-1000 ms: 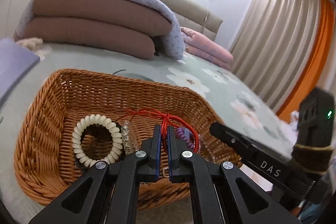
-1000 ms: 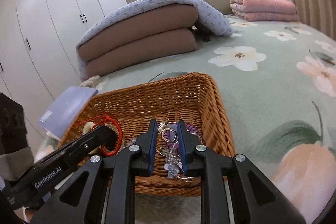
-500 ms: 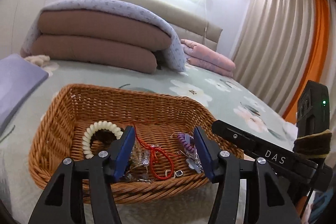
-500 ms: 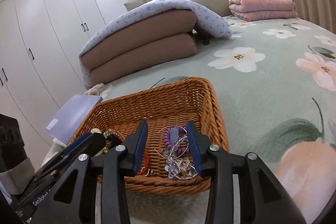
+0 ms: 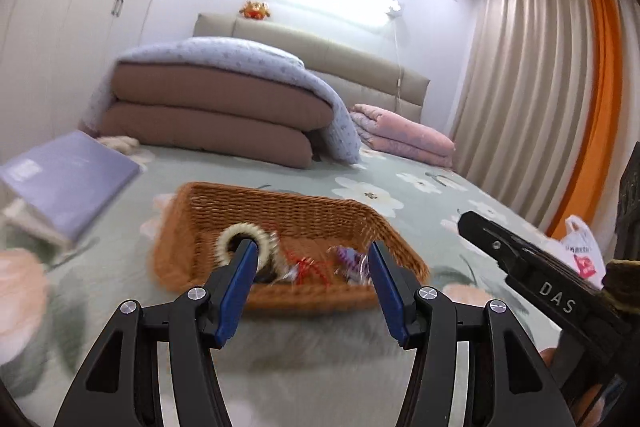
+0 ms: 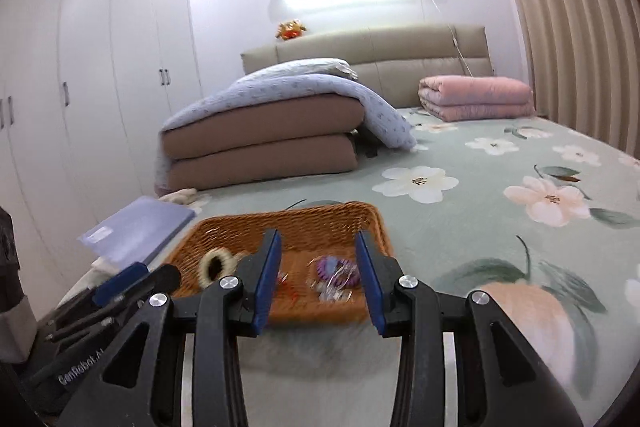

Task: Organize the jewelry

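Hovering short of the wicker basket (image 5: 280, 215): left gripper (image 5: 312, 267) and right gripper (image 6: 318, 255); fingers wide apart, holding nothing

Basket contents: the pieces in the wicker basket (image 5: 280, 215) are smeared by motion blur; beads and clasps cannot be made out.
Red cord (image 5: 308, 267): only a blurred red tangle is seen; its shape cannot be told.
Purple piece (image 6: 334, 269): blurred, with clear bits around it that cannot be identified.
White bead bracelet (image 5: 244, 239): its near side is covered by a blue pad (image 5: 236, 291) of the left gripper (image 5: 312, 287).
Basket front wall: partly hidden behind the pads in both views.
Right gripper (image 6: 318, 275): its body is cut off by the lower edge.
Purple folder (image 5: 68, 179): blurred; its label cannot be read.
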Demonstrator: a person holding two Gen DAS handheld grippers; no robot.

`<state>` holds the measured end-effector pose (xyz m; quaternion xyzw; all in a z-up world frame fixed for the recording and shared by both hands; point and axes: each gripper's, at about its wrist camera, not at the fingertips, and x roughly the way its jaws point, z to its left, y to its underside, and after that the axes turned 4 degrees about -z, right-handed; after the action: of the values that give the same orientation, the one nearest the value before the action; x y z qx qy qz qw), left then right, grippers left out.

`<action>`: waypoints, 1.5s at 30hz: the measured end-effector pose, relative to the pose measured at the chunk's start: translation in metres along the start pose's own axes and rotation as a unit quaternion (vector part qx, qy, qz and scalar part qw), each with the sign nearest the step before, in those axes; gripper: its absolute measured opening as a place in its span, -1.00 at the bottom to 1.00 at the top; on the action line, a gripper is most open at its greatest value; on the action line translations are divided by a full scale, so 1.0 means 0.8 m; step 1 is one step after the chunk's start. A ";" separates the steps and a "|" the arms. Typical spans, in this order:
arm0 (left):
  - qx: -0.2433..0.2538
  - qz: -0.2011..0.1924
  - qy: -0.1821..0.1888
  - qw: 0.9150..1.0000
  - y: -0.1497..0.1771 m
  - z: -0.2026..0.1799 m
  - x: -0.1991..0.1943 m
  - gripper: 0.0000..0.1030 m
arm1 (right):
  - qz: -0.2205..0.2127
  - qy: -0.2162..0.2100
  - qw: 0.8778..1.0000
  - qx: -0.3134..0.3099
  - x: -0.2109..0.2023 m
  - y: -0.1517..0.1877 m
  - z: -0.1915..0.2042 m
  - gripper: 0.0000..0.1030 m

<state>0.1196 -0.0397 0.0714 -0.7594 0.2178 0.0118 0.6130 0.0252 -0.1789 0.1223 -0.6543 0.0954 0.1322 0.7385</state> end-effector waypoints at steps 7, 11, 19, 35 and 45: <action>0.034 0.008 -0.030 0.999 0.016 0.006 -0.099 0.34 | 0.032 -0.008 0.999 -0.023 -0.072 0.047 0.029 0.25; 0.023 0.012 -0.038 0.999 0.037 0.016 -0.114 0.50 | 0.048 0.001 0.998 -0.036 -0.075 0.071 0.041 0.25; 0.015 0.058 -0.066 0.996 0.095 0.032 -0.080 0.50 | 0.070 0.039 0.995 -0.051 -0.053 0.110 0.039 0.25; 0.064 0.039 -0.091 0.993 0.080 0.020 -0.083 0.50 | 0.073 0.049 0.995 -0.049 -0.054 0.114 0.037 0.25; 0.048 0.041 -0.098 0.993 0.088 0.027 -0.079 0.50 | 0.075 0.049 0.994 -0.058 -0.052 0.118 0.042 0.26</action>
<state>0.0434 -0.0099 0.0188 -0.7148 0.1880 0.1008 0.6660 -0.0454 -0.1382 0.0509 -0.6925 0.1722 0.1605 0.6819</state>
